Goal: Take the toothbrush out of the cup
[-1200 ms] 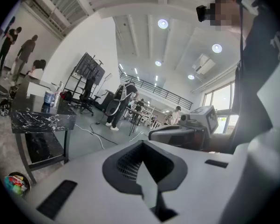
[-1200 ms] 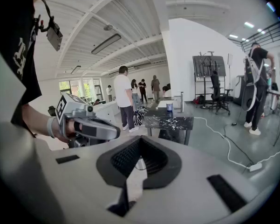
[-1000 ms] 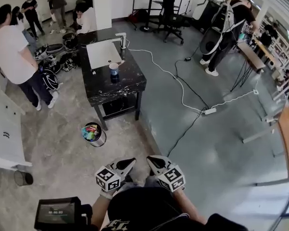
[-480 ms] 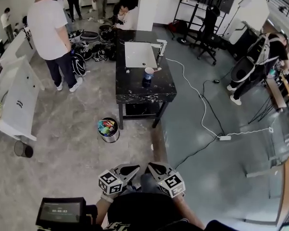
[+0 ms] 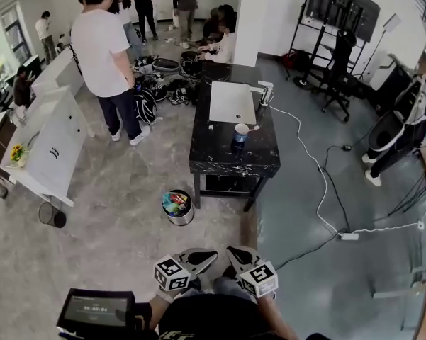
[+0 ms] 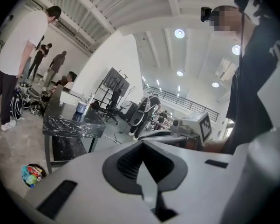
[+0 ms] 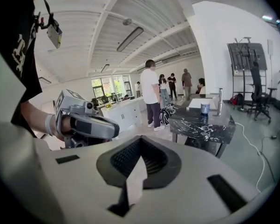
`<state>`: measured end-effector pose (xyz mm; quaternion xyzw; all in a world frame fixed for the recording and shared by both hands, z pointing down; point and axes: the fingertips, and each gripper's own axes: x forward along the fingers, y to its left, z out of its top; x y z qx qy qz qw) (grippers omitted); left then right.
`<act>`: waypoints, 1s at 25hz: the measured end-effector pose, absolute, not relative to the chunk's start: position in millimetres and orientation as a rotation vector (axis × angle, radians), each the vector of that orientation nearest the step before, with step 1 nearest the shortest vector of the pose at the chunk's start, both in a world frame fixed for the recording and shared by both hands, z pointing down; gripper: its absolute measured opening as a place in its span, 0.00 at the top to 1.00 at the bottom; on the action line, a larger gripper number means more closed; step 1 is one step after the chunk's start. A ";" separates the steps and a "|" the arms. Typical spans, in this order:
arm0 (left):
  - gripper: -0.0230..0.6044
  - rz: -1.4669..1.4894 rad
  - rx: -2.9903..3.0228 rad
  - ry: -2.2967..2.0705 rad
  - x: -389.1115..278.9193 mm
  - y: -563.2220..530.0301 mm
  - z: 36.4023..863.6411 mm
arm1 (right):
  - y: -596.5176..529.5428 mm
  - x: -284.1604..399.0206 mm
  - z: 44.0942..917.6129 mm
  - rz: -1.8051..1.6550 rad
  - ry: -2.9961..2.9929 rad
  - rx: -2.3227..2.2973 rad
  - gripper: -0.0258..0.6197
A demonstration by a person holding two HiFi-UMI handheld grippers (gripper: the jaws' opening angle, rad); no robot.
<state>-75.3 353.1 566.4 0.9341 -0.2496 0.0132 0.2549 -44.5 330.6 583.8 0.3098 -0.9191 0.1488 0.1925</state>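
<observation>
A blue cup (image 5: 239, 139) with a white rim stands on the black marble table (image 5: 220, 163), far ahead of me. The toothbrush (image 5: 251, 128) leans out of it to the right. My left gripper (image 5: 205, 256) and right gripper (image 5: 231, 251) are held low against my body, far from the table, side by side. Both are shut with nothing between the jaws. The cup (image 6: 81, 108) looks small in the left gripper view, beyond the left gripper (image 6: 142, 164). The right gripper view shows the cup (image 7: 205, 108) on the table (image 7: 202, 125), past the right gripper (image 7: 135, 164).
A white board (image 5: 232, 101) and a metal tap (image 5: 264, 93) share the table. A bin (image 5: 177, 207) of coloured rubbish stands at its near left corner. A person in white (image 5: 106, 48) stands left of it, by white benches (image 5: 53, 147). A cable (image 5: 319, 183) crosses the floor at right.
The head view has swung and moved forward: the table with the cup now sits nearer and more central. Both grippers stay shut and low against my body.
</observation>
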 end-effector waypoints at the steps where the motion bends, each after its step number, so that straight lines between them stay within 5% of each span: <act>1: 0.95 0.038 2.545 -0.669 -65.7 347.5 563.3 | 323.2 -35.0 585.5 0.449 -2.586 0.886 0.98; 25: 0.95 0.055 2.476 -0.610 94.0 276.2 571.0 | 224.7 169.0 608.8 0.589 -2.557 1.093 0.98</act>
